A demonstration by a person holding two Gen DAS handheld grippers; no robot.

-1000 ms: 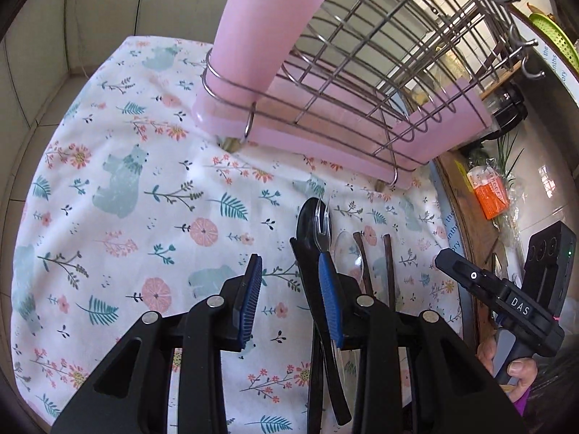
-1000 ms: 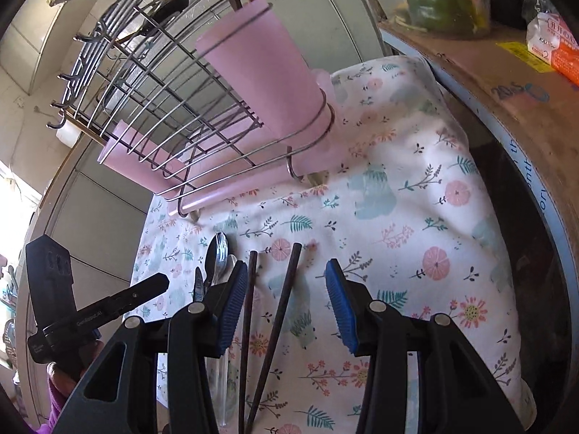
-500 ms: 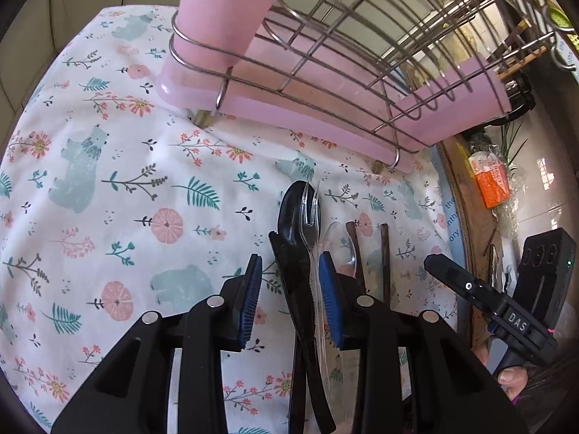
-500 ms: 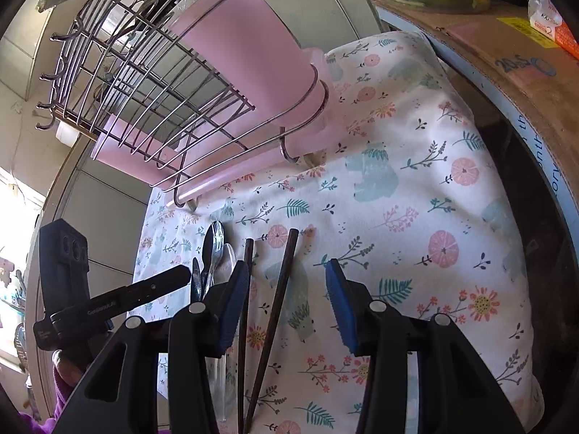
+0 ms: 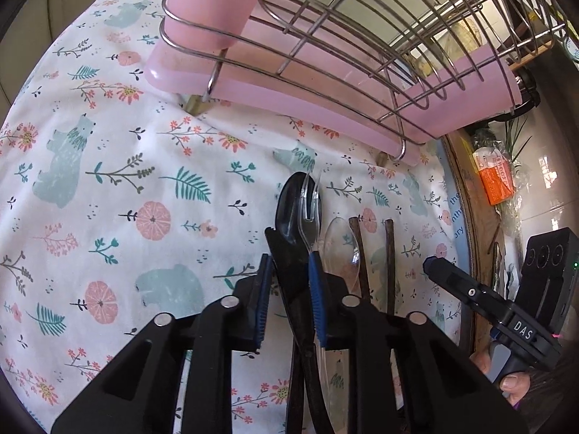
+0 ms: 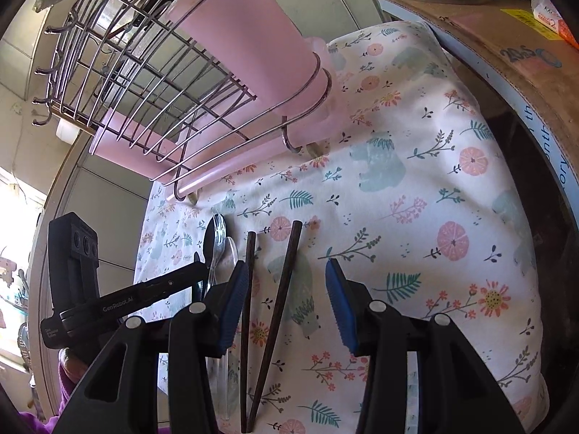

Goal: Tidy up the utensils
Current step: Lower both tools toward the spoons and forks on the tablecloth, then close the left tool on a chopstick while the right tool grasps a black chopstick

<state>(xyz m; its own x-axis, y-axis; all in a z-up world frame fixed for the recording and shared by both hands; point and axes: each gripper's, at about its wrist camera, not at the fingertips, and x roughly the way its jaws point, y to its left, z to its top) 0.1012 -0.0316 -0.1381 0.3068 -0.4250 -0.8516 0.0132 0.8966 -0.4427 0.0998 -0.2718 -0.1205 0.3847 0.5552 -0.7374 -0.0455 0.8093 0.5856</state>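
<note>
On the floral cloth [image 5: 108,181] lie a black spoon [image 5: 289,199], a clear fork [image 5: 309,217], a black knife [image 5: 286,264], a clear spoon [image 5: 340,242] and two dark chopsticks [image 5: 362,253]. My left gripper [image 5: 289,271] straddles the black handles and the fork. Its jaws are closing, and a thin gap still shows at the left pad. My right gripper [image 6: 286,278] hangs open over the chopsticks [image 6: 286,282], which lie between its fingers untouched. The left gripper [image 6: 197,266] also shows in the right wrist view.
A wire rack [image 5: 362,36] on a pink tray [image 5: 325,108] stands at the back, with a pink cup [image 6: 246,47] in its ring. A cardboard box [image 6: 506,36] borders the cloth's right side. An orange packet [image 5: 494,173] lies beyond it.
My left gripper came forward and down over the black utensils, and its jaws narrowed around them. The right gripper stayed nearly still and open over the chopsticks.
</note>
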